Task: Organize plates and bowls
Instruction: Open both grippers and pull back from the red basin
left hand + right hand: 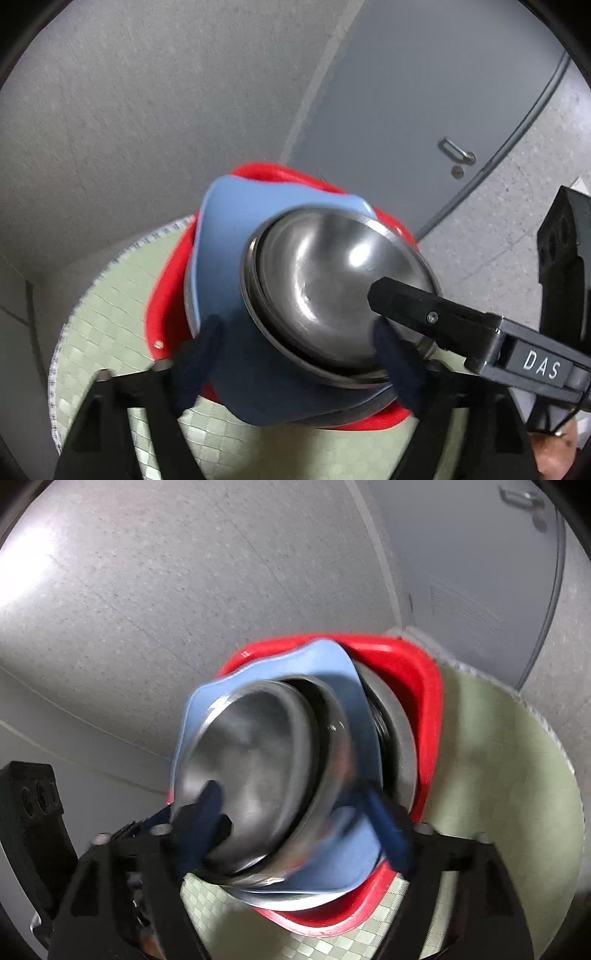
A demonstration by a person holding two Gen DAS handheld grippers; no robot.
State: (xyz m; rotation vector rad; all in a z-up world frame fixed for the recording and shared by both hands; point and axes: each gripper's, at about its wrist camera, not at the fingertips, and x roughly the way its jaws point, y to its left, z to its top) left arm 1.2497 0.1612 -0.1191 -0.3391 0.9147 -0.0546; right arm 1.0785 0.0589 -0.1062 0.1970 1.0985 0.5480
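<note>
Now, from the left wrist view, a shiny steel bowl point(332, 291) sits in a blue square plate point(236, 229), and that sits in a red square tray point(166, 314) on a round green mat point(110, 314) on the bench. The left tongs point(295, 362) are spread wide around the near side of the stack, and I cannot tell if they touch it. The right tongs point(384, 295) pinch the steel bowl's near rim. If they pull up fast, the smooth rim could slip out and clatter.

From the right wrist view, everything is smeared with blur. The right tongs point(295, 834) have one blue finger point(207, 812) inside the steel bowl point(258, 768) and the other down by the blue plate point(332, 664). The plate could get dragged along and tip out of the red tray point(421, 686).
</note>
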